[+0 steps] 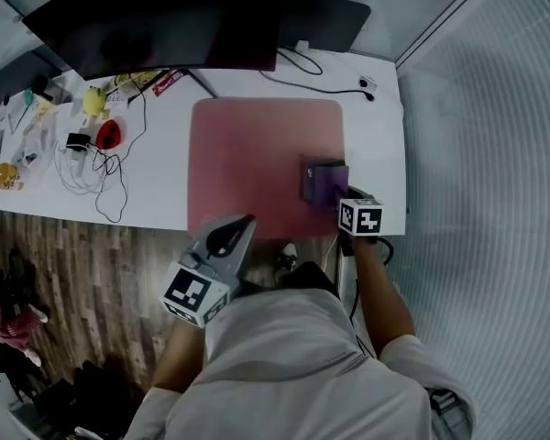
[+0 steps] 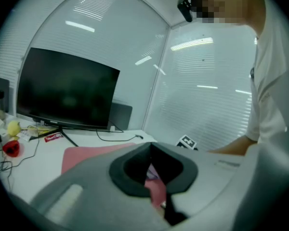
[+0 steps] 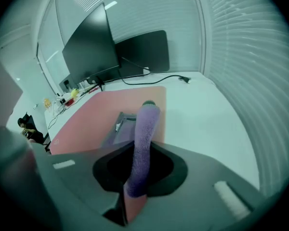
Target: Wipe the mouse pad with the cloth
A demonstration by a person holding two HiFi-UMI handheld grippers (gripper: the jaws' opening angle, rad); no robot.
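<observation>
A pink mouse pad (image 1: 257, 159) lies on the white desk (image 1: 160, 186), below the monitor. Near the pad's right edge rests a purple cloth (image 1: 323, 181). My right gripper (image 1: 339, 198) is shut on it. In the right gripper view the cloth (image 3: 143, 134) runs as a thick purple roll between the jaws of that gripper (image 3: 143, 146), and its folded end lies on the mouse pad (image 3: 91, 117). My left gripper (image 1: 243, 225) hovers at the pad's front edge, shut on nothing. The left gripper view has this gripper (image 2: 151, 147) pointing over the mouse pad (image 2: 86, 155).
A black monitor (image 1: 156, 16) stands at the back of the desk, with a dark panel (image 1: 321, 21) beside it. Cables (image 1: 101, 168), a red object (image 1: 108, 134) and small clutter fill the desk's left part. A blind-covered wall (image 1: 477, 154) bounds the right side. The wooden floor (image 1: 92, 273) is below.
</observation>
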